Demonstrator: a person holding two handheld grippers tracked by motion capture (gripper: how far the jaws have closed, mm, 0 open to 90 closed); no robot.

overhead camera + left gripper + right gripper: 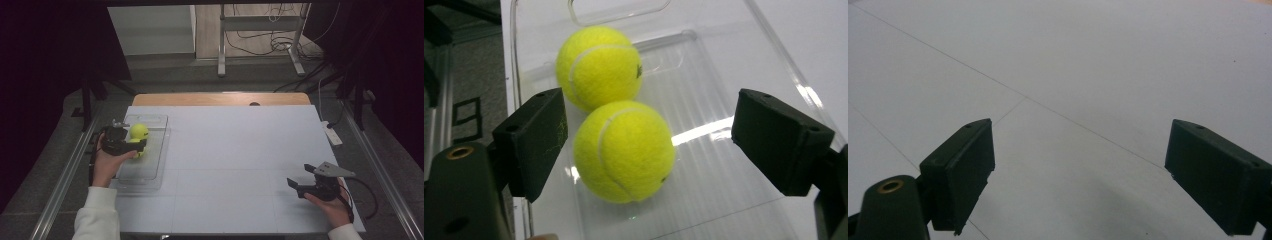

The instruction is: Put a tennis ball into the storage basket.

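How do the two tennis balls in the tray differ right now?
The near tennis ball sits between the left gripper's open jaws; the far tennis ball lies beyond them, toward the clear tray's handle end. The far one shows a small dark mark; the near one shows mostly seam. Both are yellow-green, touching, resting in the tray.

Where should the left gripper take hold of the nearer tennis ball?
Across its widest middle, from above: the left gripper already has its open jaws on either side of the nearer tennis ball. The farther tennis ball touches it behind, inside the clear tray.

High view overhead, facing forward — tongs views close, downward.
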